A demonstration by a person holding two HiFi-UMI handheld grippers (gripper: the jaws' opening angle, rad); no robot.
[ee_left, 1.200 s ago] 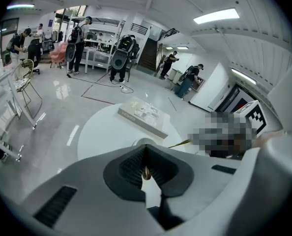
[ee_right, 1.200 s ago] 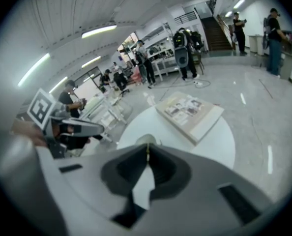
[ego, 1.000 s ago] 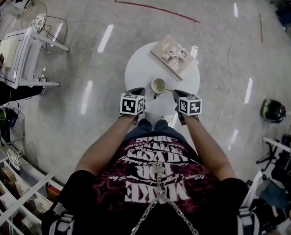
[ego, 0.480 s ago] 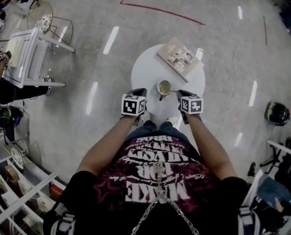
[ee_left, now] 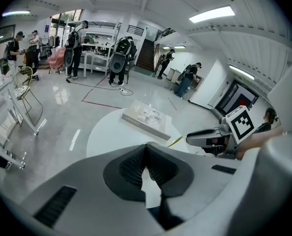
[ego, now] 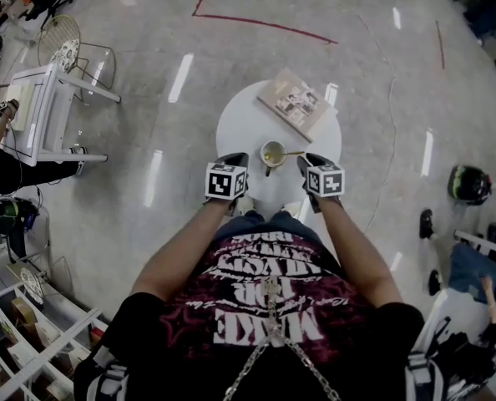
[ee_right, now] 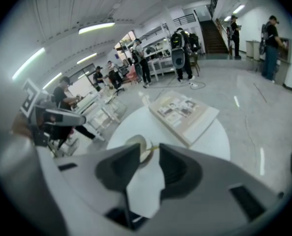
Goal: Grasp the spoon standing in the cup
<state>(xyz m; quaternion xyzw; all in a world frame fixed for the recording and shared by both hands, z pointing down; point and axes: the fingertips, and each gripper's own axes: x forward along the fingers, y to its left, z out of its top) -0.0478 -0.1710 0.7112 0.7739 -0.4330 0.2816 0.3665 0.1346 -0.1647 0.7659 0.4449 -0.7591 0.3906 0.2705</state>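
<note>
A pale cup (ego: 272, 153) stands near the front of the round white table (ego: 240, 124). A yellowish spoon (ego: 293, 152) sits in it, handle leaning out to the right. My left gripper (ego: 237, 160) hovers just left of the cup, pads together with nothing between them (ee_left: 146, 149); only the spoon handle (ee_left: 174, 141) shows past it. My right gripper (ego: 306, 163) is just right of the spoon handle, open (ee_right: 149, 149). Past its jaws I see the cup (ee_right: 136, 144) and the spoon handle (ee_right: 152, 148), neither touched.
A book (ego: 295, 104) lies at the table's back right (ee_right: 183, 113). A white chair frame (ego: 43, 98) stands at the left. Shelves (ego: 31, 341) are at the lower left. People stand about further off.
The head view has wobbled a little. Both grippers stay on either side of the cup with hardly any movement, and the spoon has not moved.
</note>
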